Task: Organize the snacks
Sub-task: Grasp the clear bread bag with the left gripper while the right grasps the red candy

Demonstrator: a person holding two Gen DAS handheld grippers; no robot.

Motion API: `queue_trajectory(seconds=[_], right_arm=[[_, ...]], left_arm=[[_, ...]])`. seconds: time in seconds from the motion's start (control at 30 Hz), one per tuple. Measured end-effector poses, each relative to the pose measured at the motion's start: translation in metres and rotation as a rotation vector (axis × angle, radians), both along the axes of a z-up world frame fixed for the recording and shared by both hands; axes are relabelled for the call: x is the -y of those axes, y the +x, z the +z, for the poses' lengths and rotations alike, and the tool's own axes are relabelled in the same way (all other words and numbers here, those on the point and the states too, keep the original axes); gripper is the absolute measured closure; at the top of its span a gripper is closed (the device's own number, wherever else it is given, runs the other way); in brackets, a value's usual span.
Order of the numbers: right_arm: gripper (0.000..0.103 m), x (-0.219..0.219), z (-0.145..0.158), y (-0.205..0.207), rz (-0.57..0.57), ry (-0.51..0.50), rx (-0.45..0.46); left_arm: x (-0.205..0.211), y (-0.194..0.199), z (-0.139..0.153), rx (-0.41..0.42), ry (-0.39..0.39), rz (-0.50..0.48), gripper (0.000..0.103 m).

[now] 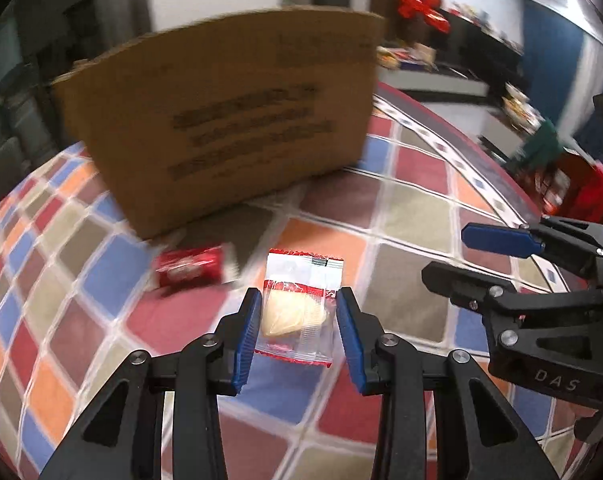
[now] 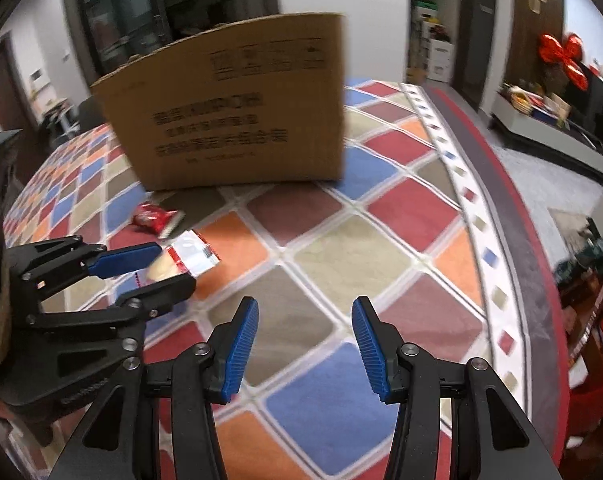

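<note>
A clear-and-red snack packet (image 1: 299, 308) with a pale biscuit inside sits between the blue pads of my left gripper (image 1: 297, 300). The jaws are closed in on the packet's sides and it looks lifted off the table. The packet also shows in the right wrist view (image 2: 189, 256), between the left gripper's fingers (image 2: 129, 258). A red snack packet (image 1: 189, 268) lies on the checkered tablecloth (image 1: 413, 216) in front of a brown cardboard box (image 1: 229, 120). My right gripper (image 2: 304, 320) is open and empty over the cloth, to the right of the left gripper.
The cardboard box (image 2: 241, 120) stands at the back of the table. The table's right edge (image 2: 541, 280) has a red border. Beyond it are a low cabinet with clutter (image 2: 541, 116) and red decorations (image 2: 561, 54).
</note>
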State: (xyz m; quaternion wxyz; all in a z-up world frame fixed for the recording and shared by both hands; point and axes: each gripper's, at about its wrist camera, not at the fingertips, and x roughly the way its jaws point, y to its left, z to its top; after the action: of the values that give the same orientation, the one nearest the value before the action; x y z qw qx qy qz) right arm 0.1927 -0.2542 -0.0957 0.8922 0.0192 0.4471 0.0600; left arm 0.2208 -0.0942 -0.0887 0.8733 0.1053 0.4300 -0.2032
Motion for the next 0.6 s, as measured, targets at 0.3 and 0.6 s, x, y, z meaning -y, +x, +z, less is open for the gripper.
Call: queue_trajectory(seconds=[0.3,0.6], right_arm=[[0.053,-0.061,0.008,0.023,0.254,0.006,0.043],[0.053,-0.117,0.004,0.064,0.455,-0.104,-0.002]], left_arm=[[-0.057,-0.002,0.007,0.012,-0.025,0.209,0.065],[-0.093,0.011,0.002,0.026,-0.012,0.326,0.065]])
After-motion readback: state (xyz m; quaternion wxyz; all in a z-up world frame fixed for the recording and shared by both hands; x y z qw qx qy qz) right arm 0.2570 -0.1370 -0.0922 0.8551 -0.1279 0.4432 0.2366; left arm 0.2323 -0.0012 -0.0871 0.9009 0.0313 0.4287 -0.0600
